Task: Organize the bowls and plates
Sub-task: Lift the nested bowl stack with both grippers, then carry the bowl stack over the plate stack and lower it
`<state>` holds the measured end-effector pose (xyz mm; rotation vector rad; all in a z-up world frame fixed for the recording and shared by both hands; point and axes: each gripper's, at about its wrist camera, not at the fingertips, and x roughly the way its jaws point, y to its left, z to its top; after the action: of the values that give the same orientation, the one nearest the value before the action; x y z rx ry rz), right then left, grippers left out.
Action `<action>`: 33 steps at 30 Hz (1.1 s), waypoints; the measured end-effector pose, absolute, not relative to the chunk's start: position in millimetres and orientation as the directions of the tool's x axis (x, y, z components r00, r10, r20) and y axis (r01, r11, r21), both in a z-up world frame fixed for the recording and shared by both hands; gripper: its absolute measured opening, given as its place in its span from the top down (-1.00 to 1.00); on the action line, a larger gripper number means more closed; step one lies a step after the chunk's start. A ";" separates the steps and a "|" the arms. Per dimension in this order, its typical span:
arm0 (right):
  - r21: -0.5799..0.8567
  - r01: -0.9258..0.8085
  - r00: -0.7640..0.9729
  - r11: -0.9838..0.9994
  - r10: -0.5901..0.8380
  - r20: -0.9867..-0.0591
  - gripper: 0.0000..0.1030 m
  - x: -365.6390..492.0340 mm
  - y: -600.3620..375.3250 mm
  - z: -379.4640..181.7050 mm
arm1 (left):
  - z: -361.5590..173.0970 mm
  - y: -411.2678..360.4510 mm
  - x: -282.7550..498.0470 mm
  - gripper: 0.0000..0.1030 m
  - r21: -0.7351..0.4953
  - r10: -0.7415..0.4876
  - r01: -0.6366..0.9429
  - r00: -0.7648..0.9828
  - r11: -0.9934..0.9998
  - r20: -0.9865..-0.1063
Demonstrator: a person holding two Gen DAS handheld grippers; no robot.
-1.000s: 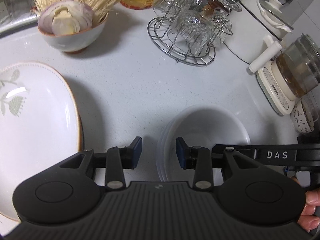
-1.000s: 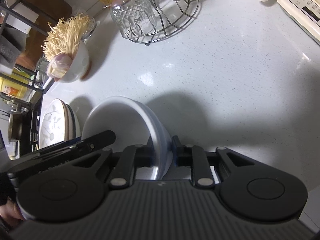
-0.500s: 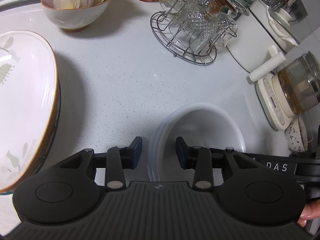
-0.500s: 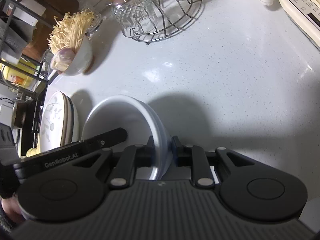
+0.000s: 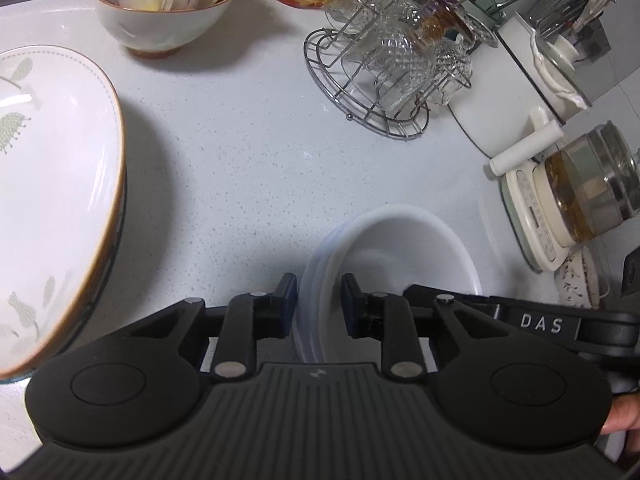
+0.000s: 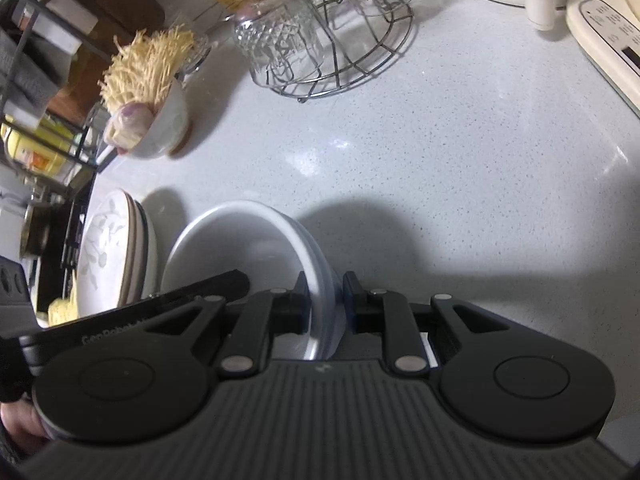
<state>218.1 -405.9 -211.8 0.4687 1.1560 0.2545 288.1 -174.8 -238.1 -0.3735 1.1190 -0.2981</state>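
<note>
A stack of plain white bowls (image 5: 404, 248) sits on the white counter and also shows in the right wrist view (image 6: 240, 248). My left gripper (image 5: 319, 300) straddles the stack's left rim with its pads slightly apart from it. My right gripper (image 6: 326, 300) is shut on the stack's right rim. A stack of leaf-patterned plates (image 5: 52, 200) lies to the left and also shows in the right wrist view (image 6: 112, 256).
A bowl of garlic, onion and enoki mushrooms (image 5: 160, 12) stands at the back left. A wire rack of crystal glasses (image 5: 384, 68) is behind the bowls. A white pot (image 5: 516, 92), a glass kettle on its base (image 5: 580, 200) and a small patterned dish (image 5: 580, 280) stand at the right.
My left gripper has slid right, so its pads now straddle the bowl stack's left rim. The plates have drifted toward the left edge of the view. My right gripper keeps its hold.
</note>
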 end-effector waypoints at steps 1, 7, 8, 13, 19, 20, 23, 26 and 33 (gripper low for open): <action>0.478 0.051 0.393 0.877 0.423 -0.817 0.62 217.2 -404.6 -209.8 | -235.9 -173.3 289.9 0.48 -0.437 -0.417 0.047 0.406 0.898 -0.814; 0.462 0.081 0.433 0.883 0.386 -0.815 0.62 212.5 -393.5 -187.8 | -213.6 -166.6 297.8 0.48 -0.428 -0.423 0.083 0.397 0.900 -0.814; 0.463 0.087 0.441 0.882 0.383 -0.812 0.62 211.6 -391.8 -183.4 | -208.7 -165.0 298.7 0.48 -0.425 -0.423 0.088 0.398 0.901 -0.814; 0.464 0.100 0.475 0.880 0.368 -0.800 0.61 204.9 -380.1 -160.3 | -182.5 -158.4 303.0 0.46 -0.410 -0.428 0.133 0.395 0.902 -0.813; 0.477 0.102 0.512 0.873 0.365 -0.778 0.61 196.8 -364.8 -135.5 | -150.0 -144.1 301.7 0.46 -0.399 -0.431 0.165 0.407 0.902 -0.806; 0.474 0.099 0.522 0.875 0.360 -0.773 0.61 195.8 -361.9 -131.3 | -144.9 -142.7 300.5 0.45 -0.389 -0.428 0.179 0.416 0.904 -0.803; 0.471 0.100 0.545 0.877 0.348 -0.763 0.61 195.3 -353.3 -121.2 | -135.3 -136.1 298.5 0.43 -0.383 -0.429 0.194 0.433 0.903 -0.793; 0.470 0.101 0.553 0.877 0.343 -0.759 0.61 196.4 -346.4 -115.9 | -130.8 -127.1 297.7 0.42 -0.386 -0.431 0.192 0.442 0.902 -0.787; 0.475 0.043 0.557 0.879 0.374 -0.742 0.61 202.8 -321.9 -106.8 | -123.0 -97.0 289.4 0.42 -0.391 -0.410 0.146 0.490 0.909 -0.769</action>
<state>202.8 -321.9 -106.8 0.4753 0.9694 0.2042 289.4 -97.0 -123.0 -0.2903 1.0056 -0.3436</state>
